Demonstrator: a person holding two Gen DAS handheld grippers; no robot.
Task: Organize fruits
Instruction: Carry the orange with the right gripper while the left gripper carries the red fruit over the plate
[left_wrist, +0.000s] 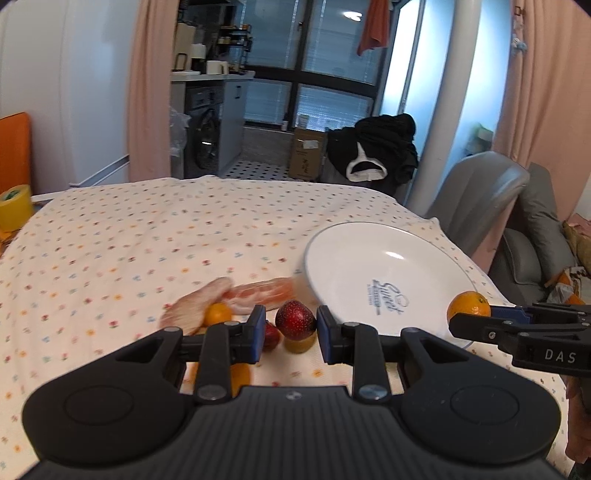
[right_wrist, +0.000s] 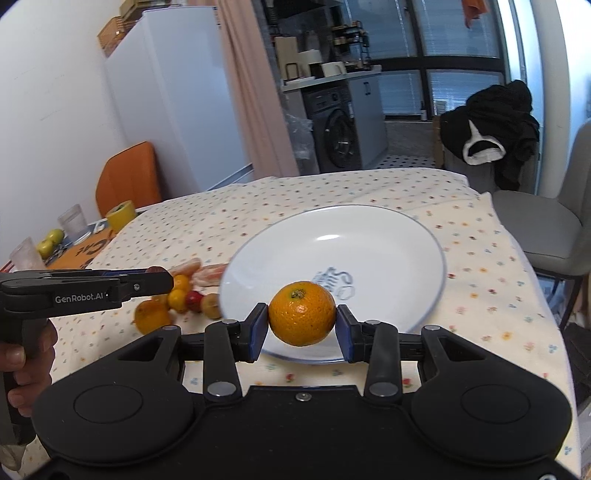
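The mandarin orange (right_wrist: 302, 313) is sitting clamped between the two blue pads of the right gripper (right_wrist: 302, 322), stem end turned up, and it is hanging over the near rim of the white plate (right_wrist: 369, 236), whose bare centre is lying just beyond it, farther from the person. That is the relation the coming move is resting on: the plate is straight ahead along the fingers, so a short push forward and down looks like all that is needed before letting go. To the left, the left gripper (left_wrist: 290, 324) is closing its pads on a dark red strawberry (left_wrist: 294, 319), which is being held clear of the flowered tablecloth (left_wrist: 110, 251) just left of the plate's near edge; for this one the plate is lying to the right and slightly far. Below and around it the remaining fruit is clustering: a small yellowish fruit (left_wrist: 300, 344), a second red one (left_wrist: 271, 335) and a small orange (left_wrist: 218, 314), beside a crumpled plastic bag (left_wrist: 229, 295). The right gripper looks nearer to release
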